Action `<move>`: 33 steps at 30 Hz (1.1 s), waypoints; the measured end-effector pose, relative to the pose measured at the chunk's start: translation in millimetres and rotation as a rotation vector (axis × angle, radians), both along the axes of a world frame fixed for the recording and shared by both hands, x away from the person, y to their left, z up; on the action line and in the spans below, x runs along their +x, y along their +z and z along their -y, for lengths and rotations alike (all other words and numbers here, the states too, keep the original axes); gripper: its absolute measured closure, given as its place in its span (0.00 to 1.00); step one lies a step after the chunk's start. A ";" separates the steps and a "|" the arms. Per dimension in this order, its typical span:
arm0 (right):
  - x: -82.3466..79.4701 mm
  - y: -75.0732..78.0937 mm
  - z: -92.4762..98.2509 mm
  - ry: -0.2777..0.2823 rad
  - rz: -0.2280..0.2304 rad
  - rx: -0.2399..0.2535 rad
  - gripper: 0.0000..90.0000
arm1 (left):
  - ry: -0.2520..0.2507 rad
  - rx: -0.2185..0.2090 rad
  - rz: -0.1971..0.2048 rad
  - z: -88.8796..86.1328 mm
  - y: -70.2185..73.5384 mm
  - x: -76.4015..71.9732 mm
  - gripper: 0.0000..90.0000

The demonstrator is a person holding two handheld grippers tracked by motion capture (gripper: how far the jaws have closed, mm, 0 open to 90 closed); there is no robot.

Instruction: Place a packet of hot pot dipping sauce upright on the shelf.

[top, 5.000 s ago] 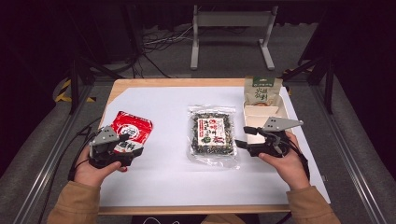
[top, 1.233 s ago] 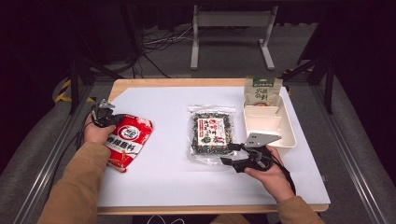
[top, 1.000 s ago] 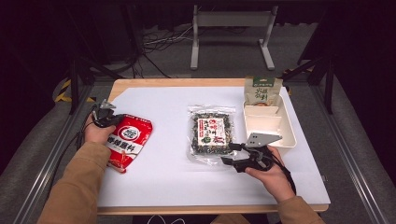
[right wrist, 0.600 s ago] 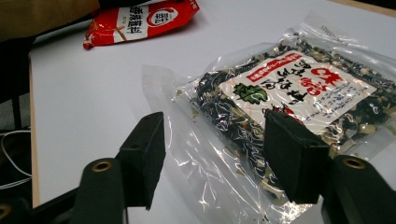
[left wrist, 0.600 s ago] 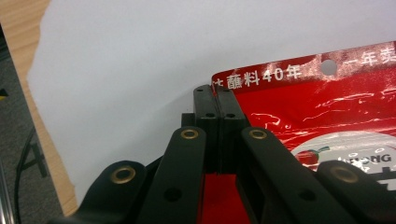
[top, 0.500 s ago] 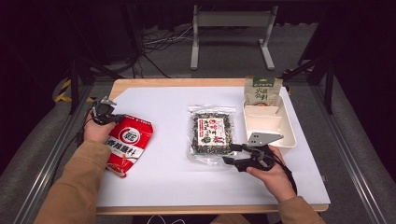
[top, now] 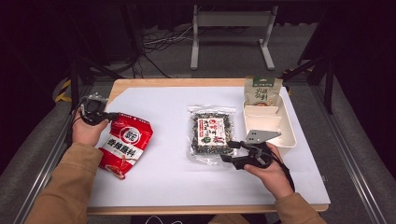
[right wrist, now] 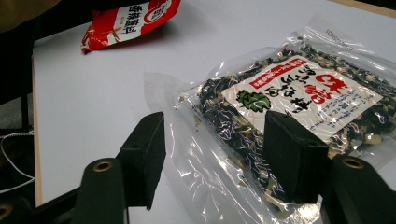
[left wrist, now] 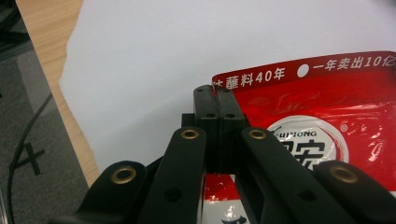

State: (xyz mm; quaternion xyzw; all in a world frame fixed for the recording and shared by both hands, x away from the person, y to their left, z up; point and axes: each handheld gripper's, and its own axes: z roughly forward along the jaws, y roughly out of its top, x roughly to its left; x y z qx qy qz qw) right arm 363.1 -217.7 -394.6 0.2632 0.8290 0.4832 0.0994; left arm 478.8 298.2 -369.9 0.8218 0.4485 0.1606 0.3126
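A red snack bag [top: 123,144] lies at the left of the white sheet. My left gripper [top: 113,115] is shut on its far top corner, and that end hangs lifted off the sheet. In the left gripper view the jaws meet at the left gripper [left wrist: 215,107] tip, clamping the red snack bag [left wrist: 327,102] by its edge. A clear bag of dark seaweed mix [top: 212,134] lies flat in the middle. My right gripper [top: 231,152] stands open at its near right corner; its jaws have just been opening. The right gripper [right wrist: 210,140] straddles the seaweed bag [right wrist: 299,88], whose clear edge lies between the pads.
A white tray [top: 285,135] sits at the right of the sheet, and a green pouch [top: 263,91] stands in its far end. The white sheet [top: 163,186] covers most of the wooden table. Dark floor and cables lie beyond the left edge.
My left gripper has risen a little with the red bag's top corner, tilting the bag up. The right gripper stays at the seaweed bag's corner.
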 end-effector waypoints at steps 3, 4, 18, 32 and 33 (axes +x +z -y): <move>1.5 1.4 -2.4 0.006 0.005 0.001 0.44 | -0.013 -0.010 0.021 1.3 11.3 -10.5 1.00; 1.8 1.9 -3.3 0.008 0.005 0.003 0.44 | -0.013 -0.015 0.033 1.6 14.7 -13.9 1.00; 2.5 2.9 -6.9 0.012 0.011 -0.005 0.43 | -0.095 -0.082 0.172 2.8 62.6 -65.1 1.00; -0.2 3.5 -2.3 -0.009 0.014 0.001 0.43 | -0.241 -0.145 0.238 13.2 97.7 -110.9 1.00; -0.4 3.6 -2.4 -0.009 0.015 0.003 0.43 | -0.257 -0.157 0.241 15.3 98.4 -112.7 1.00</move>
